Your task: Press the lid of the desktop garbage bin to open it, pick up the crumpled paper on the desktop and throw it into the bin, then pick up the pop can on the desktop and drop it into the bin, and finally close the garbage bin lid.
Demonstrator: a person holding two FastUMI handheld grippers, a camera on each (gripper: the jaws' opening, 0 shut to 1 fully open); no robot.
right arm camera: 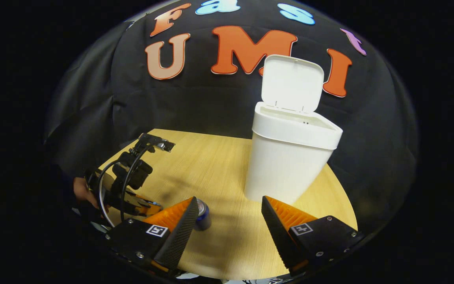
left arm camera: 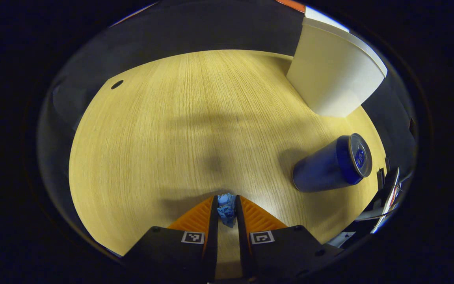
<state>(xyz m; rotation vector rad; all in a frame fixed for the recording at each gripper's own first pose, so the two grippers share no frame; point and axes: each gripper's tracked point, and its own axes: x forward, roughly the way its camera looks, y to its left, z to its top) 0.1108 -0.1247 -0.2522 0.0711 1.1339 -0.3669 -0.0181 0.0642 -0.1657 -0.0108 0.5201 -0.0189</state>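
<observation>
Two fingers of the left gripper (left arm camera: 227, 215) pinch the crumpled paper (left arm camera: 226, 209) above the worktop (left arm camera: 164, 130); the open bin (left arm camera: 331, 75) stands ahead and to its right, past the pop can (left arm camera: 331, 163) lying on its side. Across the can from it, the right gripper (right arm camera: 227, 221) hangs wide and empty, the bin just ahead of it, so the left must carry up and rightward

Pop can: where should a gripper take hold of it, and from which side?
The pop can stands upright on the table, apart from the bin. Probably best to grip mid-body, coming in level from the side, fingers straddling its round wall.
</observation>
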